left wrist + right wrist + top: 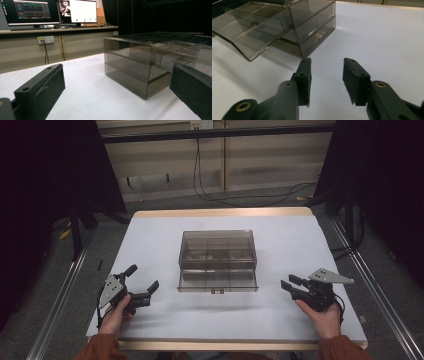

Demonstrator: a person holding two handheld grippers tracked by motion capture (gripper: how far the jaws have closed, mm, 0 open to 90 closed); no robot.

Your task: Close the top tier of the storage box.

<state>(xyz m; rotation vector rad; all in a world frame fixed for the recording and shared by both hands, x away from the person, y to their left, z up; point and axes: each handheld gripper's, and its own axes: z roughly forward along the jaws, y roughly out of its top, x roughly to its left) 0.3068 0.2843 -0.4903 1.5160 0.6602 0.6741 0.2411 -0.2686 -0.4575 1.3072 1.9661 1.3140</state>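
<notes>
Nearby — monitors (pixel 52 11) beyond drawer box (pixel 218 260)

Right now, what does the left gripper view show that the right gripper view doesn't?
Left gripper view alone: monitors on a desk beyond the table, a wall socket, and the left gripper with jaws wide apart. Right gripper view alone: the right gripper, open, and a drawer pulled out of the box. Both: the smoky clear box on the white table.

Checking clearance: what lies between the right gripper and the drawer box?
Nothing: bare white table separates the right gripper from the drawer box, as the high view and right gripper view show.
</notes>
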